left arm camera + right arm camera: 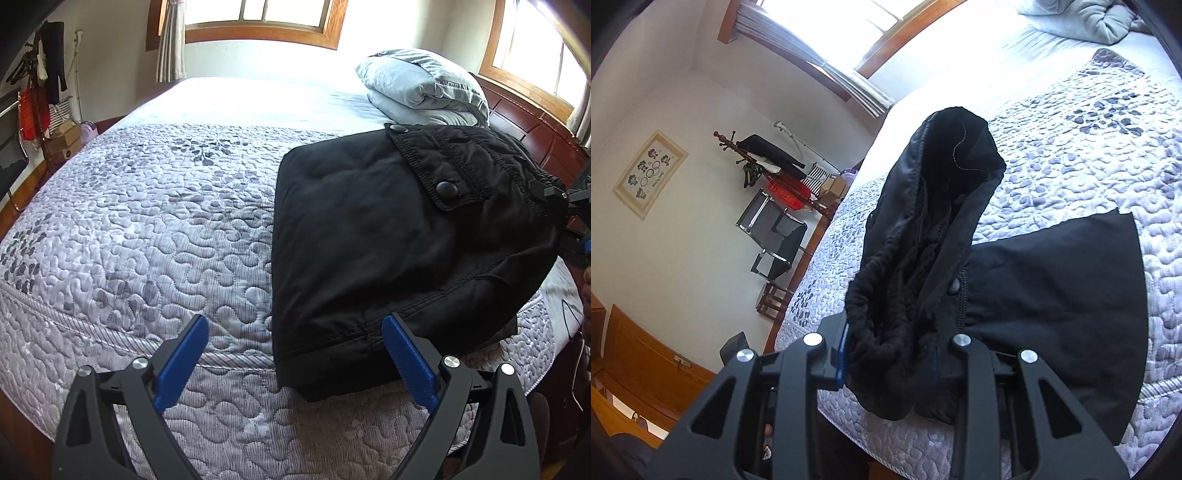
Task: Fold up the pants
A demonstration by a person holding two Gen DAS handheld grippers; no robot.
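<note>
Black pants (pixel 388 236) lie folded into a thick bundle on the quilted bed (pixel 147 221), near its front right edge, waistband and snap buttons on top. My left gripper (pixel 295 354) is open and empty, hovering over the bundle's near left corner, its right blue pad above the hem. My right gripper (pixel 890 354) is shut on the bunched elastic waistband of the pants (pixel 923 240) and holds that end lifted off the quilt. The right gripper also shows in the left wrist view (pixel 569 206) at the bundle's far right edge.
A grey folded pillow or blanket (pixel 421 88) sits at the head of the bed by the dark wooden headboard (pixel 532 136). A coat rack (pixel 768 166), a chair (pixel 775 236) and boxes stand along the wall beyond the bed's far side.
</note>
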